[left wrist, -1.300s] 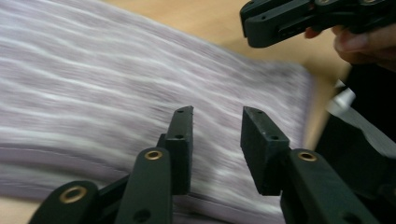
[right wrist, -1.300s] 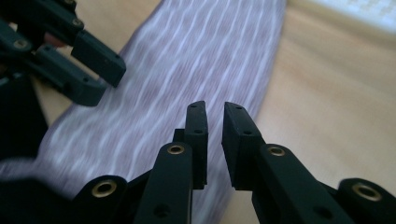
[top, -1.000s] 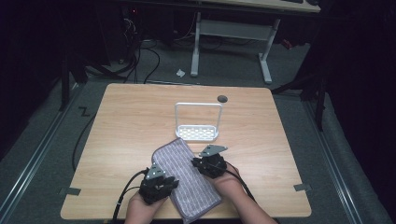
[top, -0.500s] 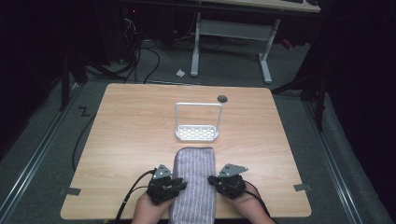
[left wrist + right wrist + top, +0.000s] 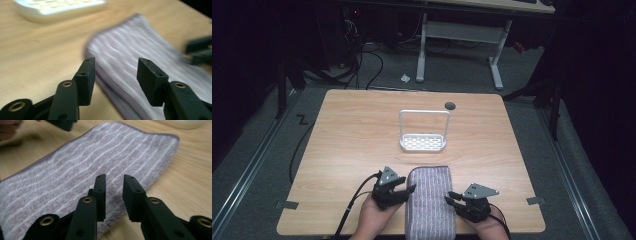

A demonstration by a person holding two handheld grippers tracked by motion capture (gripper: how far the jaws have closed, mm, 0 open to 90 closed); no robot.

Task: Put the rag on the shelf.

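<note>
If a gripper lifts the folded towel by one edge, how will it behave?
The towel would probably sag and unfold, since it is soft pile cloth lying in loose layers. It looks light. Its fuzzy surface should grip rather than slip, so a push would likely bunch it on the table.

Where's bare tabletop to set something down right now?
Free: the wide left side beside the white rack, the right side, and the far strip by the grommet hole. Crowded: the near edge, where the folded towel lies between both tools.
</note>
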